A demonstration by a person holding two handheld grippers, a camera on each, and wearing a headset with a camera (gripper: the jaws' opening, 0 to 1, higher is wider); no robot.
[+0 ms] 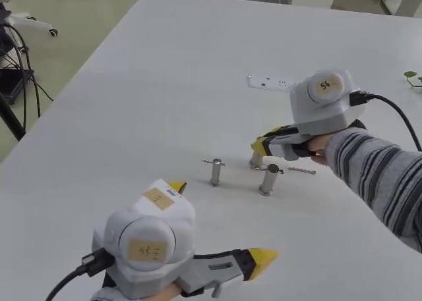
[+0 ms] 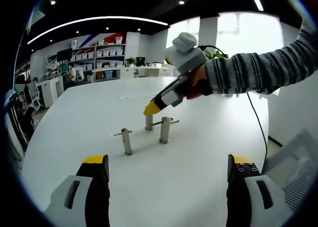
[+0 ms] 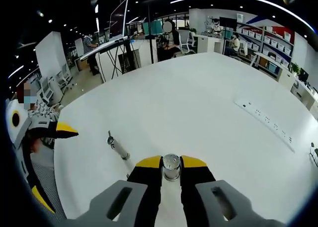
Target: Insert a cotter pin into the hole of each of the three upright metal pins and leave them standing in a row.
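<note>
Left gripper (image 2: pixel 168 161) spread, empty; my right gripper (image 3: pixel 171 162) pinches 1 pin (image 3: pixel 171 166) near its top: stiff, slick steel, I'd guess.

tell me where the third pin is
Head view, right of centre: the third pin stands in the right gripper's jaws, behind the other two pins.

Right tongs (image 3: pixel 171 162): yellow-tipped, raised from the bottom edge and closed on an upright metal pin (image 3: pixel 172 168), whose round top is seen between the tips. White bench (image 3: pixel 198 98): a second metal pin (image 3: pixel 118 148) is set near the tongs' left; a white power strip (image 3: pixel 266 121) is laid well apart at the right.
</note>
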